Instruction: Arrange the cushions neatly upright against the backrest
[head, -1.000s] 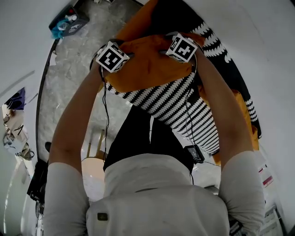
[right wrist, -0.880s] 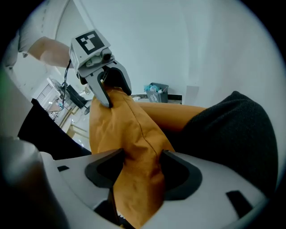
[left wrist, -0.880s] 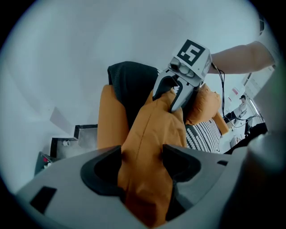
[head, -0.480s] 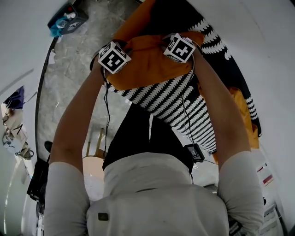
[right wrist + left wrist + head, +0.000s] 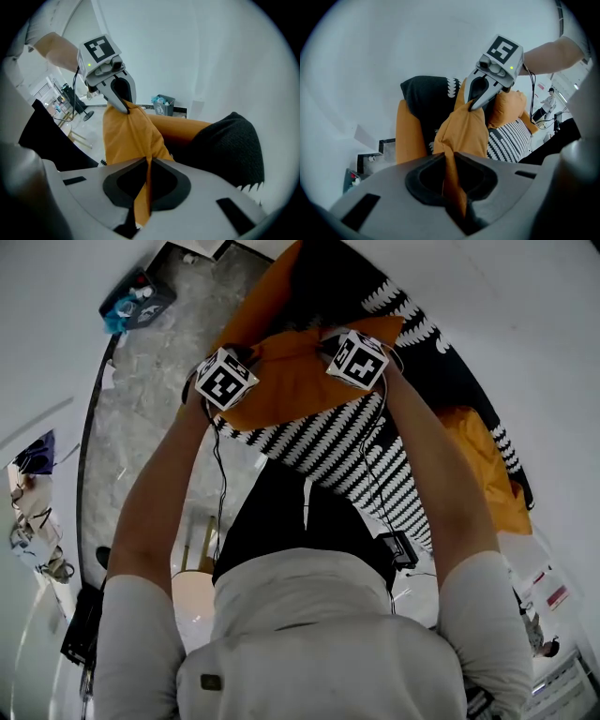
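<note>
I hold an orange cushion (image 5: 291, 385) by its top edge over a sofa seat striped black and white (image 5: 328, 442). My left gripper (image 5: 239, 360) pinches a fold of the orange fabric (image 5: 461, 131), and its jaws are closing on it (image 5: 451, 185). At the cushion's other corner my right gripper (image 5: 336, 343) is shut on the same cushion (image 5: 129, 133), with fabric squeezed between its jaws (image 5: 145, 187). Each gripper shows in the other's view: the right gripper (image 5: 474, 106) and the left gripper (image 5: 124, 108). A black cushion (image 5: 225, 140) leans behind, and a second orange cushion (image 5: 483, 470) lies to the right.
The sofa stands against a white wall (image 5: 525, 324). Left of it is grey marbled floor (image 5: 150, 399) with a dark bin holding blue items (image 5: 136, 292). A round pale table with wooden legs (image 5: 192, 563) stands near my legs. A person (image 5: 548, 99) is far off.
Both grippers have closed on the orange cushion's top edge. They have drawn slightly closer together, and the cushion has shifted a little up and left in the head view.
</note>
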The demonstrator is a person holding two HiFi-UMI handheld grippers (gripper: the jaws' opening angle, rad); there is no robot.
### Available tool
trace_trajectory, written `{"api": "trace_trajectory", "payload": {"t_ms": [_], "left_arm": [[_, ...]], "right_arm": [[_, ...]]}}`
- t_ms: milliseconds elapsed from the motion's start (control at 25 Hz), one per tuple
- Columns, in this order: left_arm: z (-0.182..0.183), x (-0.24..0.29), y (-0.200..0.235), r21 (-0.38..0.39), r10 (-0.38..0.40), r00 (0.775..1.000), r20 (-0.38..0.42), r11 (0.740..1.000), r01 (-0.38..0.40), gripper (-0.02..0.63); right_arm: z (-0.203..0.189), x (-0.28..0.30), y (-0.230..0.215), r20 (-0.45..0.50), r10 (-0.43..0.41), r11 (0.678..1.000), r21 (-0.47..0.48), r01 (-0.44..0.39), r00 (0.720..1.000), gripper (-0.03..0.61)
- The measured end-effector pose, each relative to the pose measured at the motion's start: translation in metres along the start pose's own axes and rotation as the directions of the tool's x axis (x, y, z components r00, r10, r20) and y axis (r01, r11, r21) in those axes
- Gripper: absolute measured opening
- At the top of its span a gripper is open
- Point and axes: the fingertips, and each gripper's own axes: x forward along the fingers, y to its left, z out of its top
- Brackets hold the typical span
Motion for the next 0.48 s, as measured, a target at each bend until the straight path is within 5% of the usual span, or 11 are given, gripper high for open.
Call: {"api": "trace_trajectory", "payload": {"t_ms": [480], "left_arm": [[0.012, -0.033, -0.059, 0.082, -0.003, 1.000, 0.029, 0.997, 0.001, 0.038]], "right_arm": [[-0.021, -0.055, 0.060, 0.030, -0.078, 0.996, 0.048, 0.077, 0.996, 0.028]]}}
